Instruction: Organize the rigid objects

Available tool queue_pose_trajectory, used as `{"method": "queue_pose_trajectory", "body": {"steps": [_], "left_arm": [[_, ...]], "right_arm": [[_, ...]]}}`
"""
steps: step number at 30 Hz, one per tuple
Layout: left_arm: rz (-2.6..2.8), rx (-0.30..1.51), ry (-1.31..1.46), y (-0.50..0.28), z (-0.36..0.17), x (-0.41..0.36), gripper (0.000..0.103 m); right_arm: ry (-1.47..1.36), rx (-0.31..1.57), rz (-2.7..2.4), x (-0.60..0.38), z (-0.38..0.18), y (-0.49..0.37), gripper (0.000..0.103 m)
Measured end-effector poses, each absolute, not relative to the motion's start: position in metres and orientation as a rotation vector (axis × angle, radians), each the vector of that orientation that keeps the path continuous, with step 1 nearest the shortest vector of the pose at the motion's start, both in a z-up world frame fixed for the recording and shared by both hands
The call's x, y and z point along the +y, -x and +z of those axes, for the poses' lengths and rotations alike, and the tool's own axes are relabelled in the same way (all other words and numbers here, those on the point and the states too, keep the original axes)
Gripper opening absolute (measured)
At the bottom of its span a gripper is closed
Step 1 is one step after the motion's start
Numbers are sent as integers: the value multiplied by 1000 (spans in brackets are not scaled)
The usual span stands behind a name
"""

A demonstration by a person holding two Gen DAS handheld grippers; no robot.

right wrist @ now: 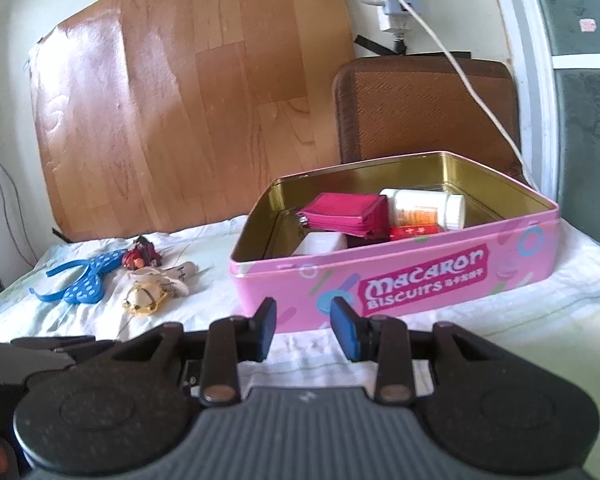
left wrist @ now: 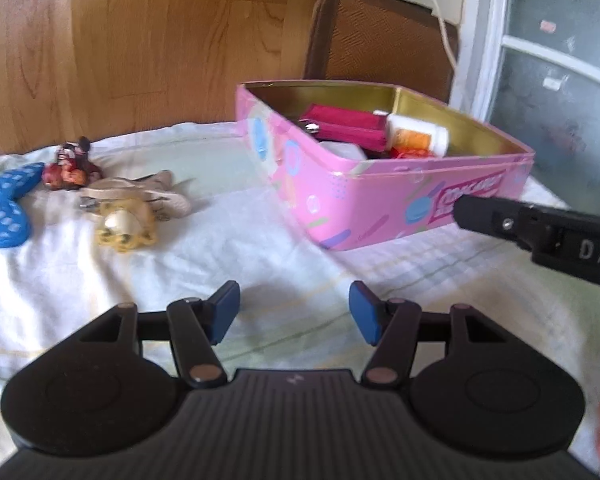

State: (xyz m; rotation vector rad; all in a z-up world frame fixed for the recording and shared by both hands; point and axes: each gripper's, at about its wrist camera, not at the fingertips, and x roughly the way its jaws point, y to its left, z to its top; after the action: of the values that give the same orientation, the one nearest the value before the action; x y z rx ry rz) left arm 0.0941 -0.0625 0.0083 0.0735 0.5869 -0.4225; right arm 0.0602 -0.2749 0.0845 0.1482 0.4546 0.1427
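Observation:
An open pink biscuit tin stands on the white cloth. It holds a magenta pouch, a white pill bottle, a red box and a white block. On the cloth to the left lie a blue dotted headband, a dark red figurine, a beige doll and a yellow figurine. My left gripper is open and empty, low over the cloth. My right gripper is open and empty, in front of the tin.
A brown chair back stands behind the tin. A wood-pattern sheet covers the wall. White cables hang from a wall plug. A glass door is at the right. The right gripper's body reaches into the left wrist view.

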Motion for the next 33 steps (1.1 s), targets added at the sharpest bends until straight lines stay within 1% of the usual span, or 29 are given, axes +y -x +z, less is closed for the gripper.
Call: {"method": "queue_pose_trajectory", "body": {"steps": [2, 6, 10, 12, 15, 17, 22, 24, 25, 29, 33], "left_arm": [[-391, 571, -64, -93, 14, -46, 63], [-199, 522, -36, -106, 23, 10, 63], [54, 492, -45, -121, 16, 56, 62], [55, 530, 64, -128, 14, 75, 62], [57, 509, 101, -130, 16, 81, 62], [50, 504, 107, -131, 17, 81, 63], [44, 513, 145, -133, 15, 85, 63], [41, 512, 147, -130, 15, 86, 63], [39, 511, 144, -129, 15, 86, 63], [27, 507, 135, -127, 16, 84, 63], [8, 503, 129, -126, 17, 83, 63]], "right_arm": [[-130, 456, 174, -268, 86, -61, 31], [-59, 464, 274, -237, 85, -66, 33], [18, 490, 430, -188, 85, -82, 34], [67, 503, 489, -162, 83, -96, 36], [72, 556, 529, -131, 78, -128, 40], [75, 581, 540, -116, 75, -147, 48], [109, 671, 508, -96, 57, -195, 51], [61, 701, 505, -100, 50, -207, 45], [57, 696, 504, -101, 48, -206, 38], [79, 690, 532, -112, 48, -192, 38], [157, 656, 559, -129, 51, -149, 38]]}}
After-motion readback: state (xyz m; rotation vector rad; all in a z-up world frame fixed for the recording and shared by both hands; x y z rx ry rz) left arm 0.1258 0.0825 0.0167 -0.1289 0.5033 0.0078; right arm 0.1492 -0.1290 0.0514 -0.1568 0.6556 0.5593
